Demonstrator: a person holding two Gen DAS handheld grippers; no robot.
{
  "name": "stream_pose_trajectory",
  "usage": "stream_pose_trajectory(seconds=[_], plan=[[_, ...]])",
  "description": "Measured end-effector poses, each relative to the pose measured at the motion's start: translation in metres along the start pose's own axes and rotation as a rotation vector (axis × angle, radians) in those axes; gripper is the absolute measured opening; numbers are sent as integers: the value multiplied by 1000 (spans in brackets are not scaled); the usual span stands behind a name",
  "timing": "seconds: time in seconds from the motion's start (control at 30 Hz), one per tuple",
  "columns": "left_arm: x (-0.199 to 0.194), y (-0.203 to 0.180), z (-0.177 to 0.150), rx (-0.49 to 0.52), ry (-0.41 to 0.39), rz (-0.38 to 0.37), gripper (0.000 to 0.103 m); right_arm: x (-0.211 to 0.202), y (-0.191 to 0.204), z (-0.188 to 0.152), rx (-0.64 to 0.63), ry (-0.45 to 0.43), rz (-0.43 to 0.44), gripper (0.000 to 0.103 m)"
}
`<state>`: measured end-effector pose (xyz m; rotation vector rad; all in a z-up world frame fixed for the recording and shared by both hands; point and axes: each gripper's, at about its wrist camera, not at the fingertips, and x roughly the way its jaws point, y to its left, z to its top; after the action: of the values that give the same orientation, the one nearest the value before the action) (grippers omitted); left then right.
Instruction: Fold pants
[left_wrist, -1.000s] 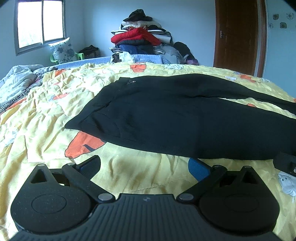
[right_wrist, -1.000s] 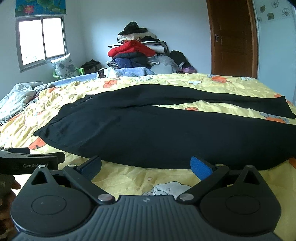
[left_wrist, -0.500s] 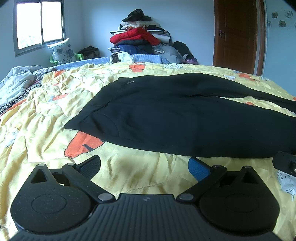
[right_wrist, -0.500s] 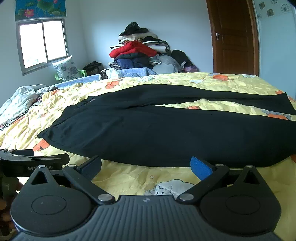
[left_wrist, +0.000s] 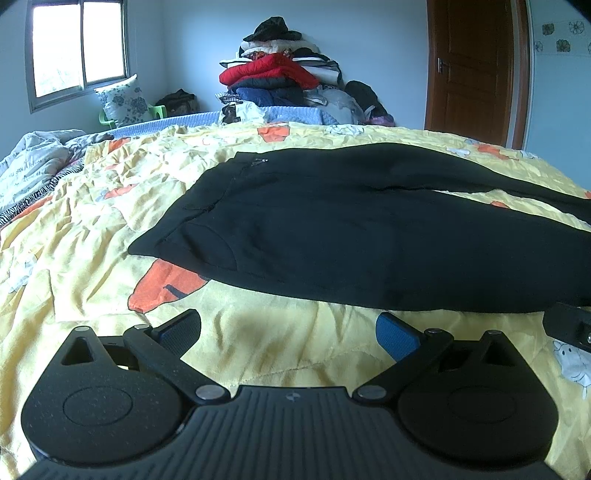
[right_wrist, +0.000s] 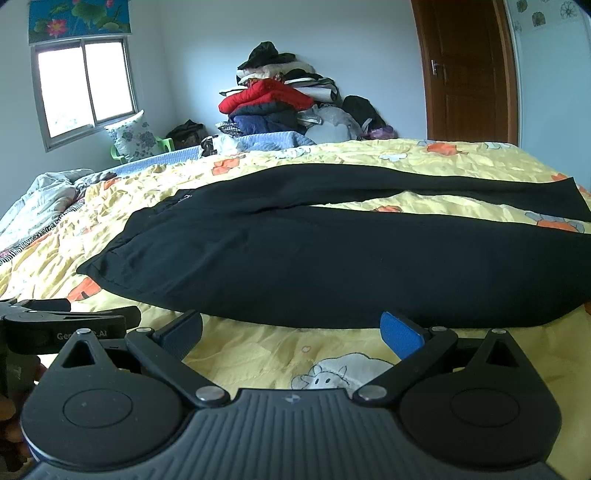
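Readable writing: only partial lettering "Gen...AI" on the black body of the left gripper (right_wrist: 62, 325) as seen at the left edge of the right wrist view; middle letters covered by the right gripper's own frame. The grey blanket (left_wrist: 33, 166) at far left has printed script, too small to read.

Black pants (left_wrist: 369, 229) lie flat on the yellow bedspread (left_wrist: 74, 229), waist toward the left, legs running off to the right. Left wrist view cuts the legs off at the right edge; right wrist view shows the far leg's hem (right_wrist: 569, 199) and the yellow gap between the legs, but the near leg's end is out of frame.

Left gripper (left_wrist: 288, 332): jaws spread wide, nothing between them, over bare bedspread just short of the pants' near edge. Right gripper (right_wrist: 291, 332): jaws likewise released and empty, near the pants' edge, above a sheep print (right_wrist: 332, 373). A corner of the right gripper (left_wrist: 569, 325) pokes into the left wrist view at right, mostly cut off.

Only the right wrist view shows the lotus picture (right_wrist: 79, 18) above the window (right_wrist: 86, 88). Both show the clothes pile (left_wrist: 280, 81), floral pillow (left_wrist: 123, 99) and brown door (left_wrist: 476, 70). Fingers at the lower left of the right wrist view are blurred, hard to make out.
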<state>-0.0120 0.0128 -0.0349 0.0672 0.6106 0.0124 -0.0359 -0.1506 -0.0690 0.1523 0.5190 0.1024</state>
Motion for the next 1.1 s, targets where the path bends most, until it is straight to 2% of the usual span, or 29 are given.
stream_pose_trajectory(seconds=[0.8, 0.97, 1.1], plan=[[10, 3, -4, -6, 29, -10, 102, 9, -6, 0, 12, 37, 27, 103], [13, 7, 0, -22, 26, -25, 102, 16, -9, 11, -42, 28, 78, 103], [16, 12, 16, -26, -9, -21, 103, 26, -10, 37, -118, -33, 138, 103]])
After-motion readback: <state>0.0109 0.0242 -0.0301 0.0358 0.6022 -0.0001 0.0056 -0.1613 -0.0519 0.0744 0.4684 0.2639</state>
